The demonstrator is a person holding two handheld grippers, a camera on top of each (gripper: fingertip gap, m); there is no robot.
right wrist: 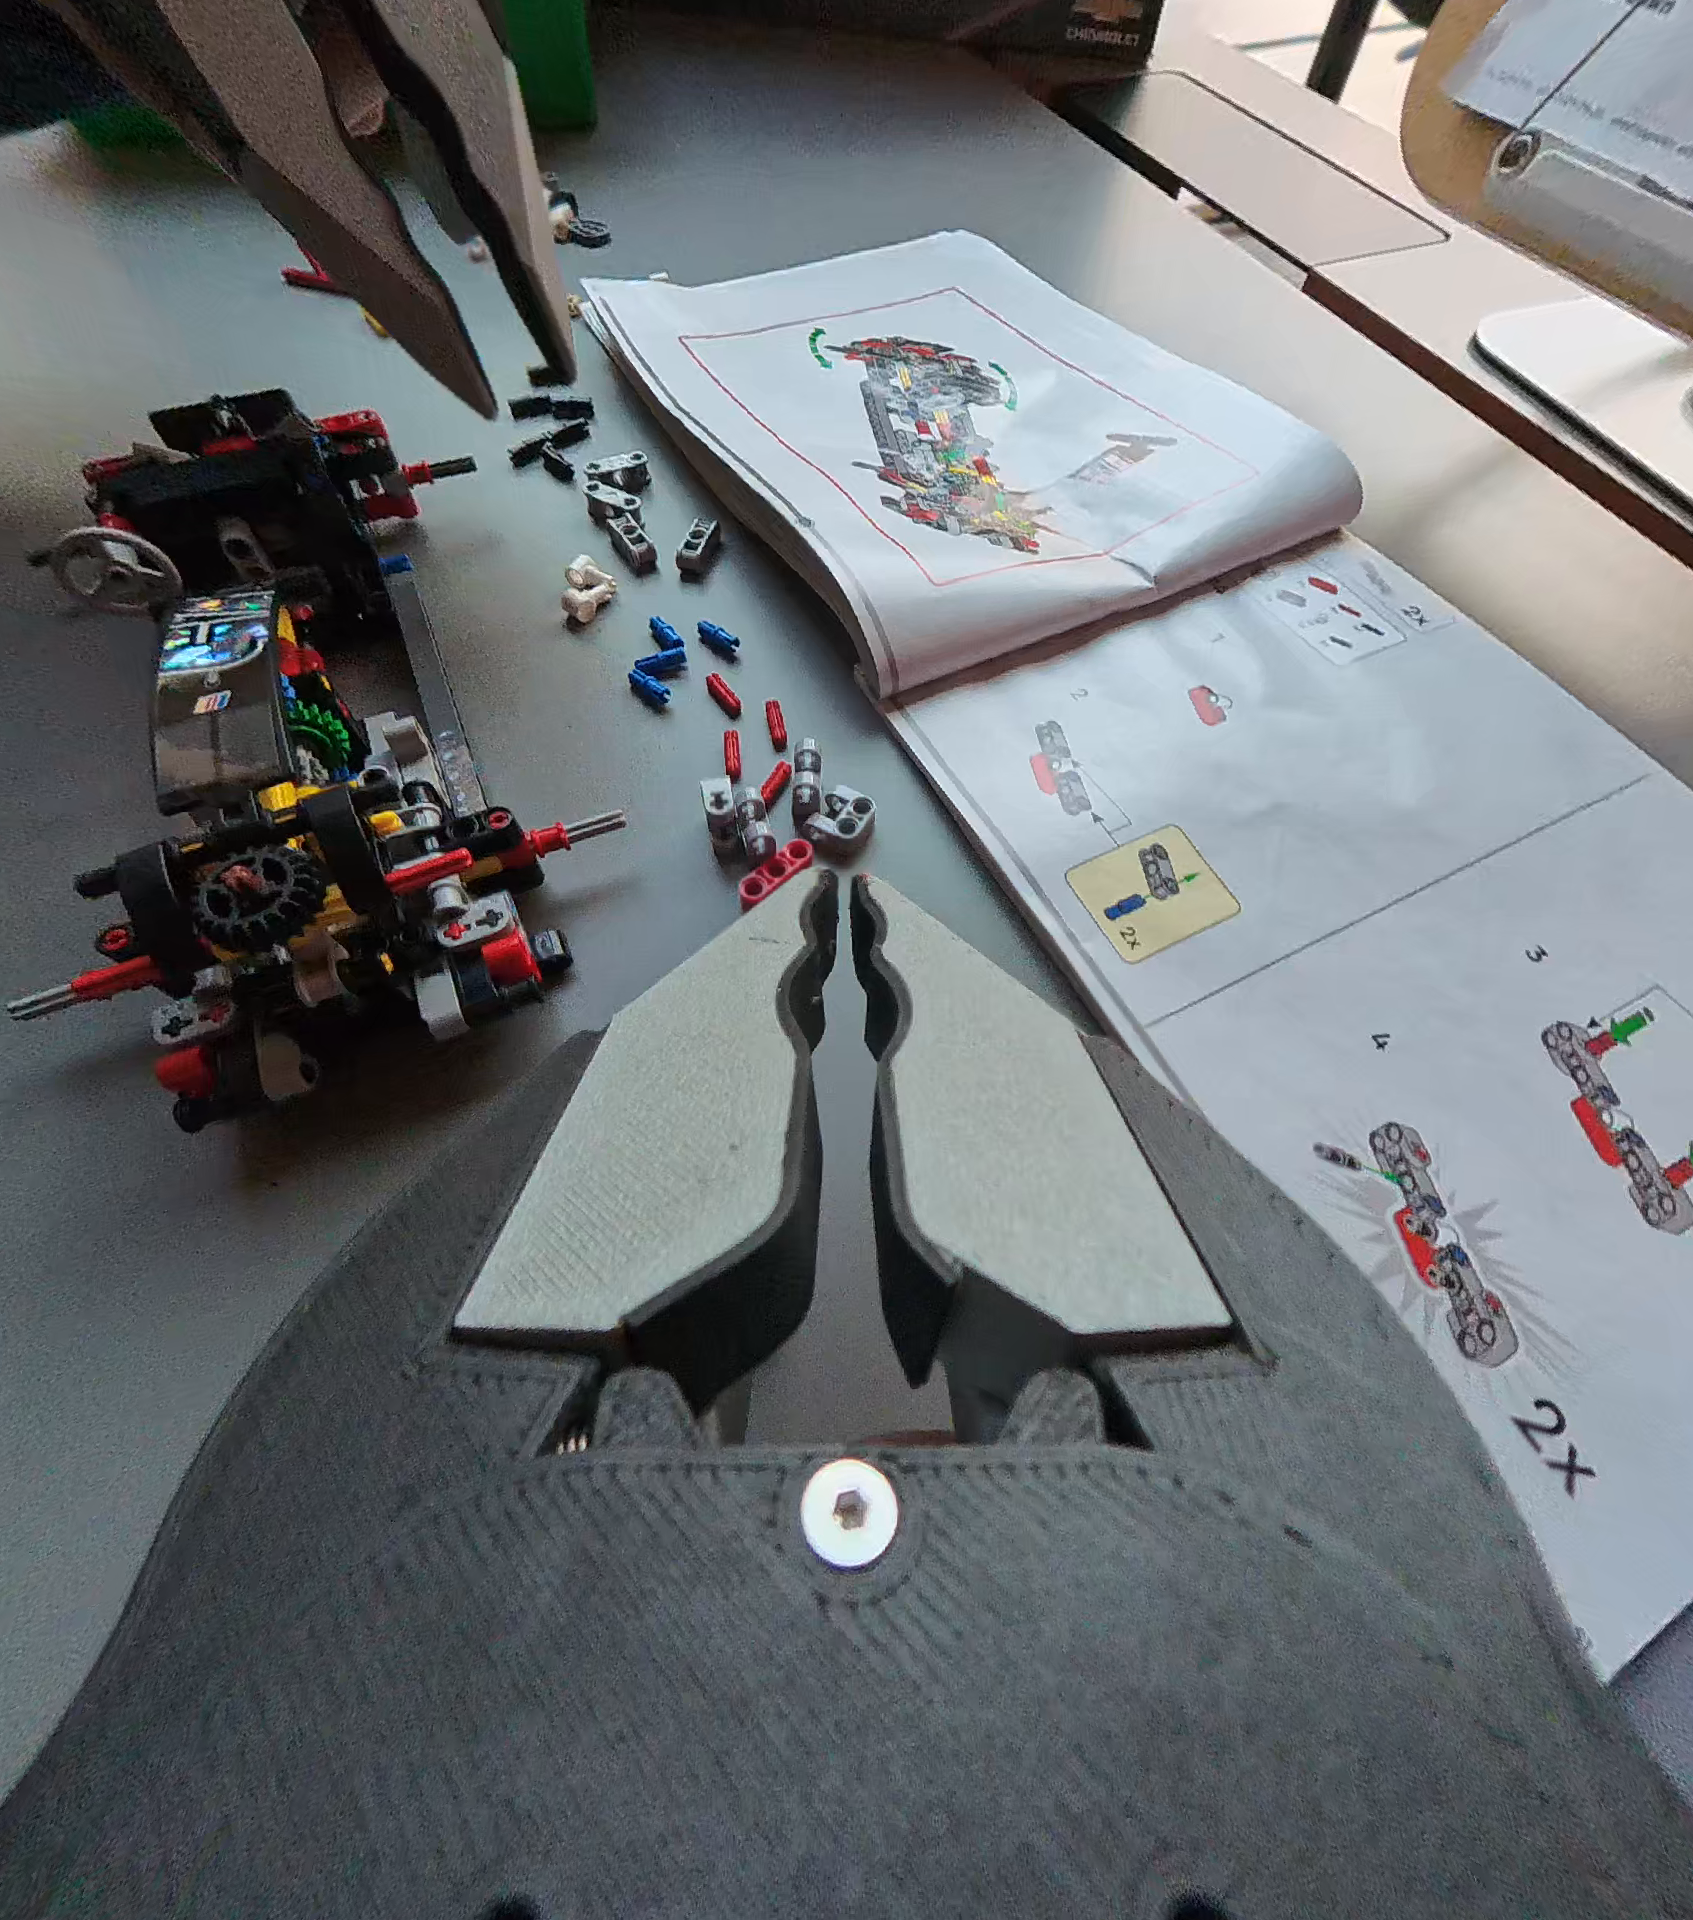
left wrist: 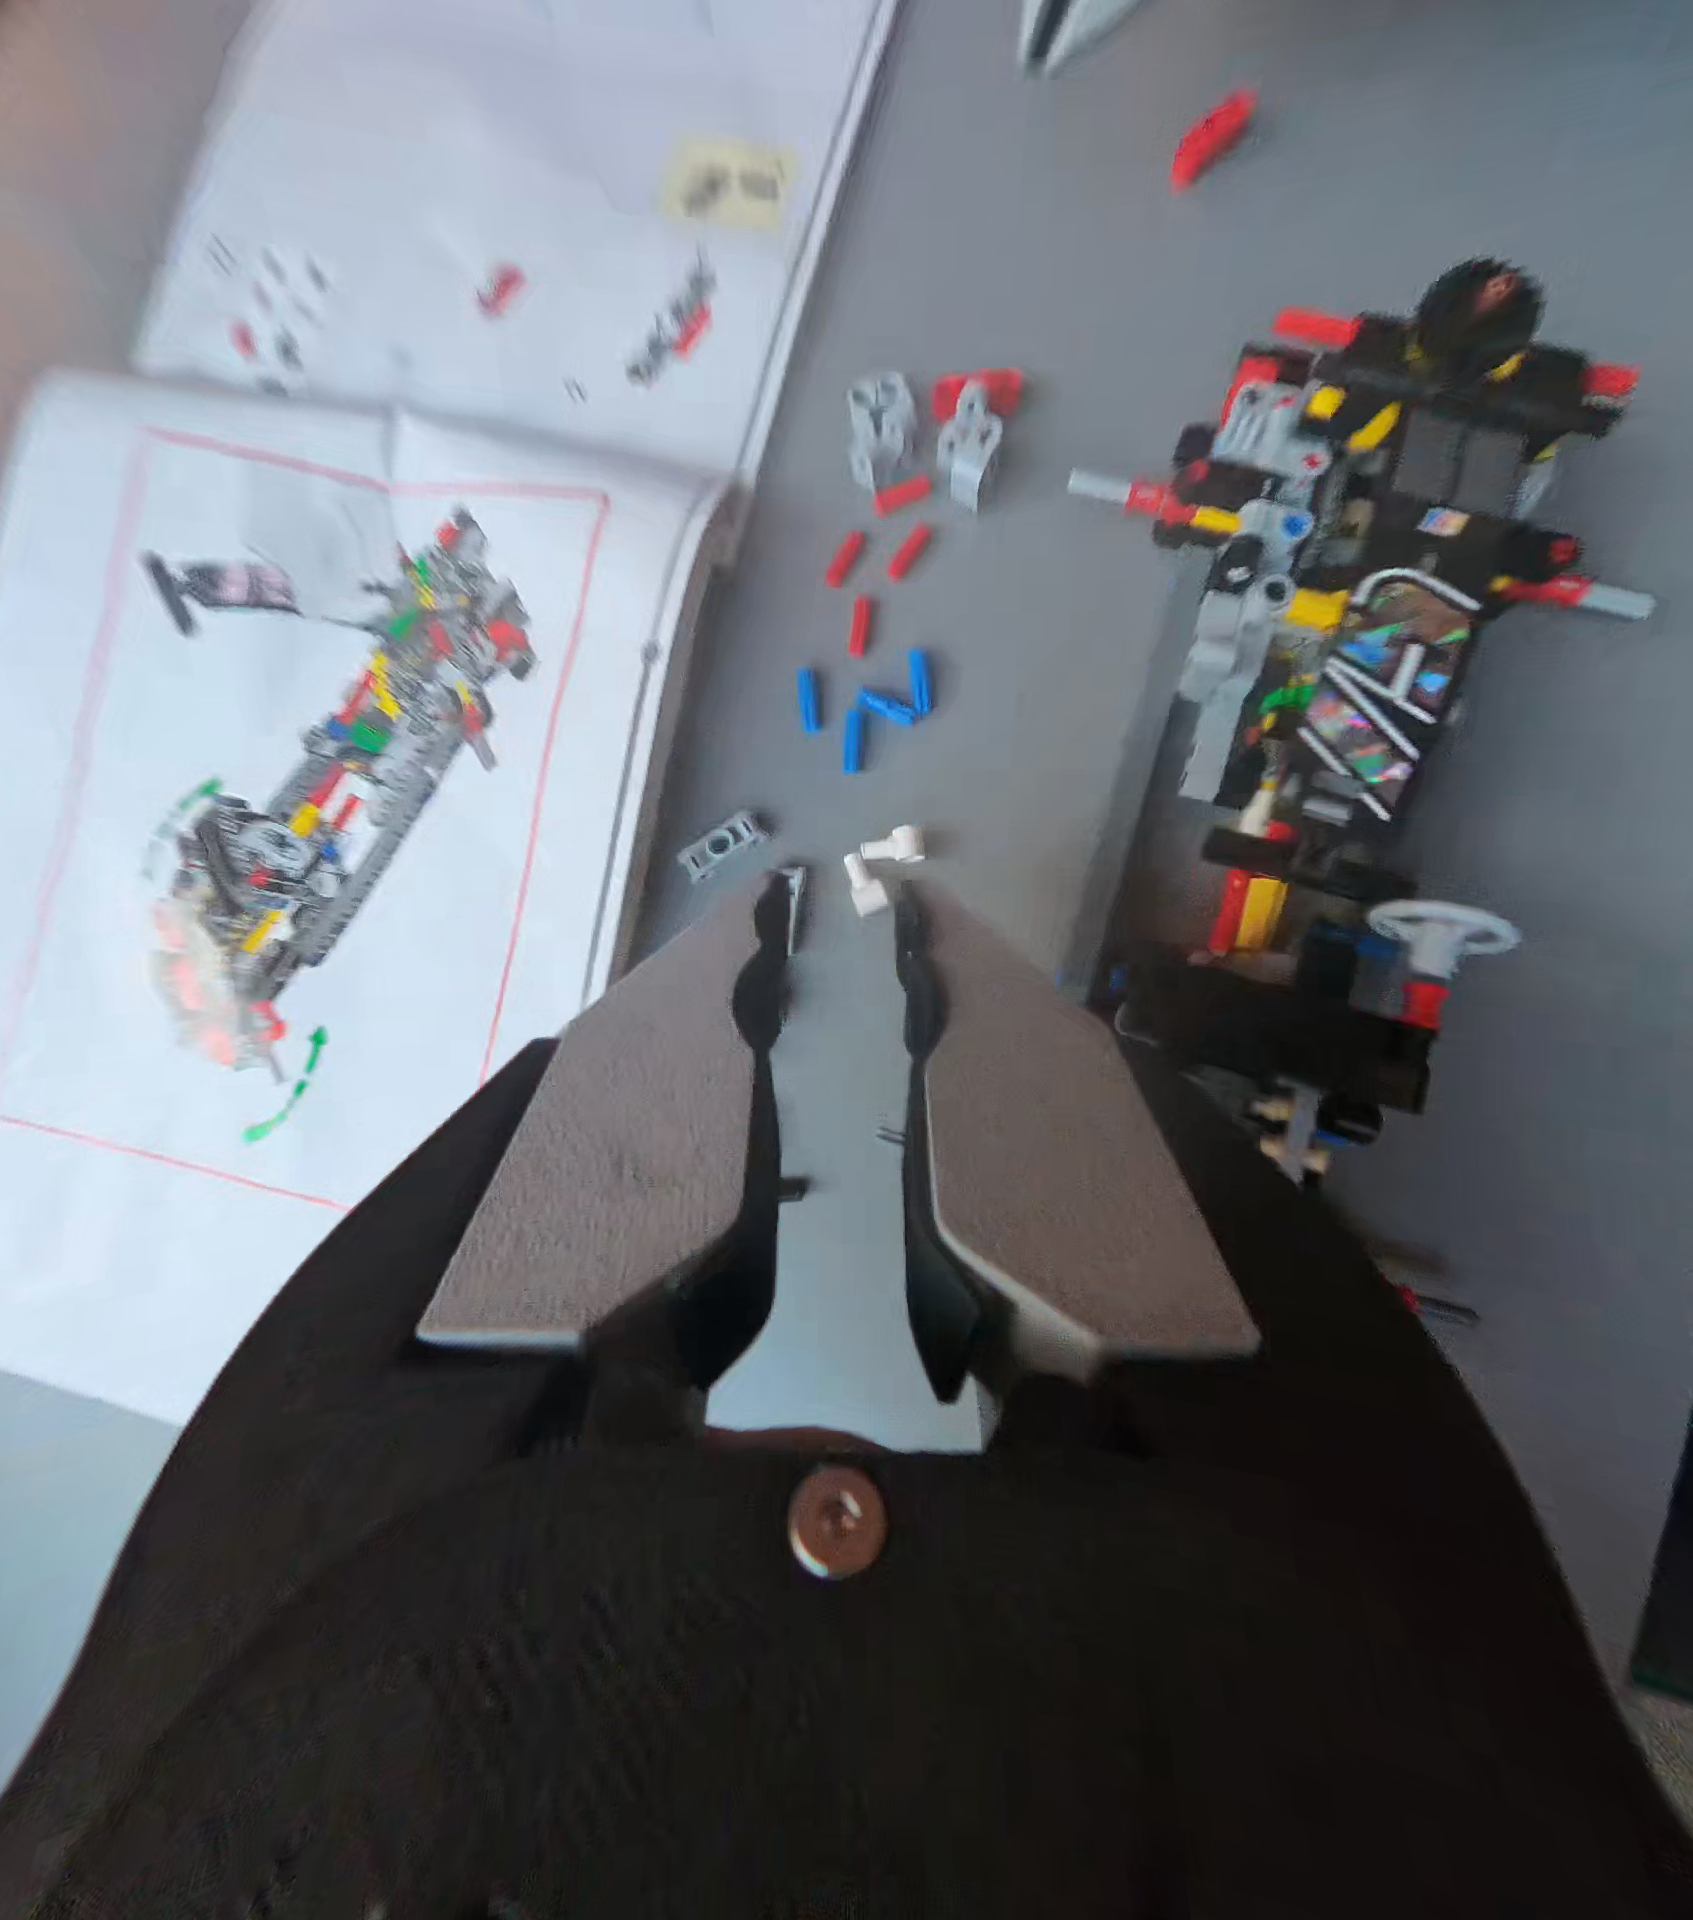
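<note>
My left gripper (left wrist: 849, 888) is open just above the grey table, and nothing shows between its fingers. Two small white connector pieces (left wrist: 883, 862) lie at its right fingertip, and a grey beam piece (left wrist: 717, 844) lies just to the left. In the right wrist view the left gripper (right wrist: 525, 395) hovers over several black pins (right wrist: 551, 426). My right gripper (right wrist: 844, 883) is shut, with its tips beside a red three-hole beam (right wrist: 774, 868) and a cluster of grey connectors (right wrist: 790, 805). I see nothing between its pads.
A partly built model car chassis (right wrist: 281, 748) lies left of the loose parts. Blue pins (right wrist: 676, 655) and red pins (right wrist: 748, 727) lie between it and an open instruction booklet (right wrist: 977, 447). A monitor stand (right wrist: 1652, 343) is at the far right. The left gripper's tips are roughly 20 cm from the right gripper's.
</note>
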